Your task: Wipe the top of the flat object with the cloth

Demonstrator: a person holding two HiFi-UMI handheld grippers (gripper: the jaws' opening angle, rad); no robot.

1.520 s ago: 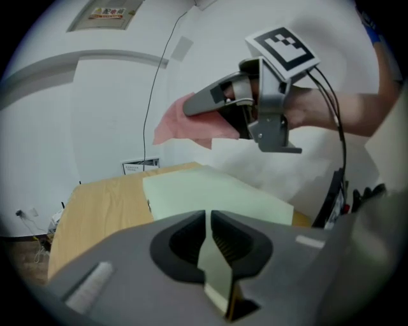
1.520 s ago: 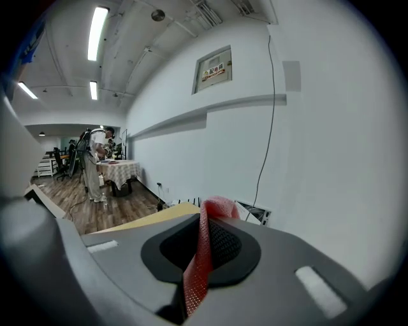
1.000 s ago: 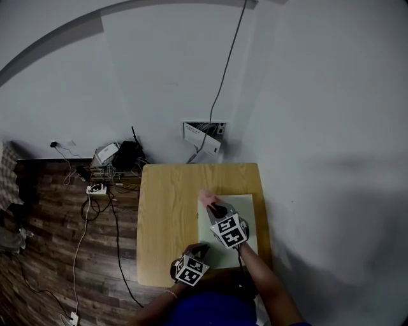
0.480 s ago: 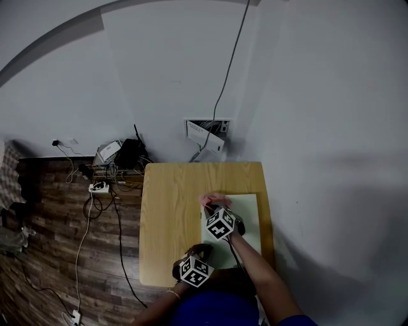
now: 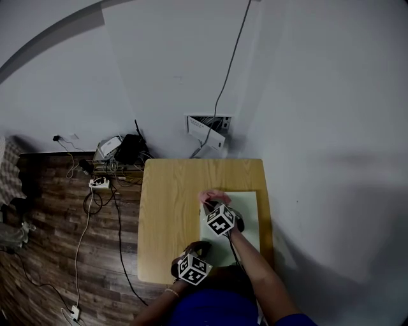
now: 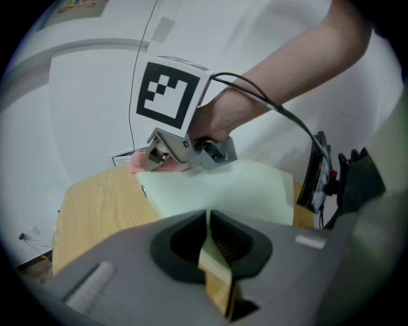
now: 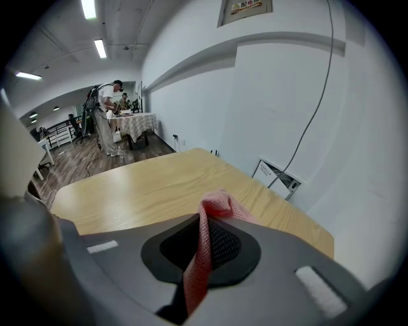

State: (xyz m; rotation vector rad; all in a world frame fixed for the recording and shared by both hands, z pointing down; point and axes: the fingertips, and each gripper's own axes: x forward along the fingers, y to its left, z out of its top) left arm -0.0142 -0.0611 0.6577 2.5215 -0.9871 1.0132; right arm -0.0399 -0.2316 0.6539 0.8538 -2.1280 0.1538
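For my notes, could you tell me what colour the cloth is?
The cloth is pink mesh; clearest in the right gripper view.

**A:** Head view, what is covered?

**B:** The marker cube [image 5: 221, 219] hides the jaws of the right gripper [image 5: 214, 205]. Only a pink edge of the cloth [image 5: 213, 197] shows. The arm [image 5: 252, 267] covers part of the pale sheet [image 5: 248, 211]. The person [image 5: 204, 312] is cut off at the bottom edge.

**A:** Gripper views?

**B:** Left gripper [image 6: 209, 218]: cannot tell if its tips touch the pale sheet. Right gripper view: the sign [image 7: 245, 6] is clipped by the top edge and its print is unreadable. The far figures [image 7: 105, 121] are too small to make out.
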